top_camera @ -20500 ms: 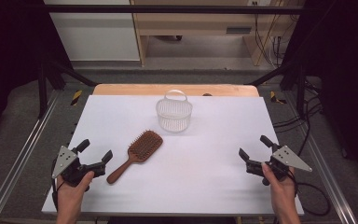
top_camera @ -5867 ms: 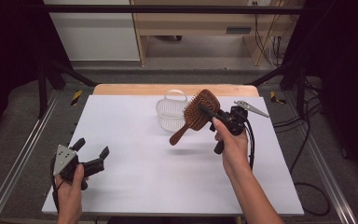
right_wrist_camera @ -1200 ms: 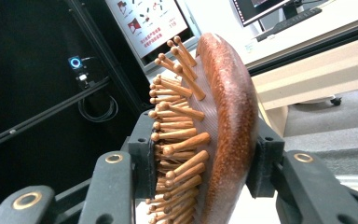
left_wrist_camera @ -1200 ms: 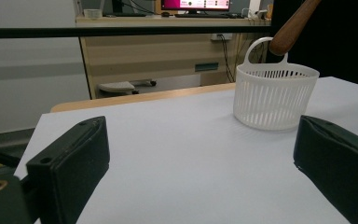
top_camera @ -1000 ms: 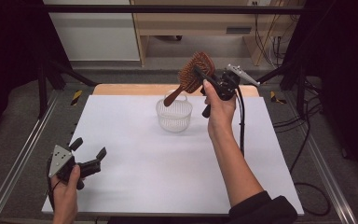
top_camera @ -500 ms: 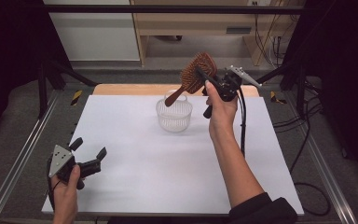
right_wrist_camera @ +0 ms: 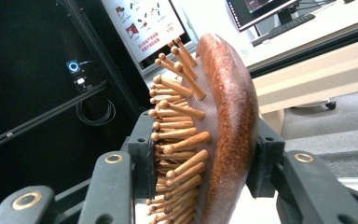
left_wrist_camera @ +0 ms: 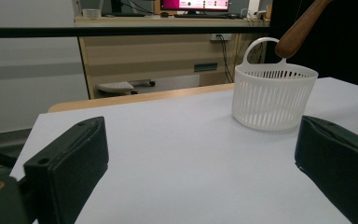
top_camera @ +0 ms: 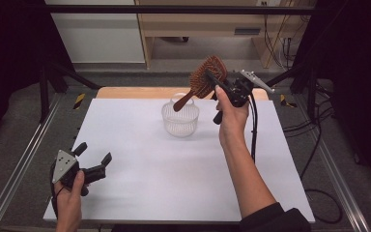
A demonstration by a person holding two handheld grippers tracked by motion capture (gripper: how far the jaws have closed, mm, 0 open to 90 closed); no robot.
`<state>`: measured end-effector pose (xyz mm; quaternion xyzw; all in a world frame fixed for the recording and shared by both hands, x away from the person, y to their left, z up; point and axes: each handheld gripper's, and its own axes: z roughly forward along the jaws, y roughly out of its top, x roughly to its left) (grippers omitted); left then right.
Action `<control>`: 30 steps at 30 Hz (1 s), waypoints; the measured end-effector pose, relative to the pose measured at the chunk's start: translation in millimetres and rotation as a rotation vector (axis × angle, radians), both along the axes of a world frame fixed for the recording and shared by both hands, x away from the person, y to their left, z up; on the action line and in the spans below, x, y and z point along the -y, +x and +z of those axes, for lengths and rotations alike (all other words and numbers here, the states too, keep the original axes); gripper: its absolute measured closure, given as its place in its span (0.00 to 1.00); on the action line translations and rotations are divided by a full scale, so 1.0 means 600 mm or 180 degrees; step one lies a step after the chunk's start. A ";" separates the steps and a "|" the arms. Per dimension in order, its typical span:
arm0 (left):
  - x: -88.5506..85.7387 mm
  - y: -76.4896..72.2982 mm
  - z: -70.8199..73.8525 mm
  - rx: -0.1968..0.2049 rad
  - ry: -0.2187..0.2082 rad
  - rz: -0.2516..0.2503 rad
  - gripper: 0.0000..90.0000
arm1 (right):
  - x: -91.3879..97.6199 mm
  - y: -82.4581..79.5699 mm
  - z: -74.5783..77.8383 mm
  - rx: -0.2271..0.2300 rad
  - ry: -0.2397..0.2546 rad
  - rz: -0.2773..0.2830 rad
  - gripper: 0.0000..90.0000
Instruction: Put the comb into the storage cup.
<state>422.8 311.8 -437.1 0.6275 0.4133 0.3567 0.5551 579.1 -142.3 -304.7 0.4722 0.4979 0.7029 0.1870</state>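
On the white poster (right_wrist_camera: 142, 28) hung behind the brush in the right gripper view, small pictures and lines of red print are seen — only the number "115" can be made out, and that faintly; the rest is too small to be read. The lit screens (left_wrist_camera: 193, 4) on the far wooden desk, shown in the left gripper view, carry marks too blurred to be read — nothing else is lettered.
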 end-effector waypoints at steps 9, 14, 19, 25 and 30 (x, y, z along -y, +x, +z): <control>0.000 0.000 -0.001 -0.0003 0.0017 0.0008 0.03 | 0.000 0.003 -0.010 -0.0005 0.0029 -0.0028 0.60; 0.000 -0.002 0.000 0.0010 0.0013 0.0010 0.03 | 0.000 0.004 -0.018 -0.0031 0.0028 -0.0056 0.60; 0.000 -0.001 0.000 0.0010 0.0015 0.0004 0.03 | 0.000 0.005 -0.020 -0.0036 0.0016 -0.0065 0.60; 0.000 -0.001 0.000 0.0005 0.0018 -0.0001 0.03 | 0.002 0.006 -0.021 -0.0035 0.0007 -0.0066 0.60; 0.000 -0.001 0.000 0.0008 0.0007 -0.0002 0.03 | 0.001 0.006 -0.022 -0.0037 0.0015 -0.0077 0.60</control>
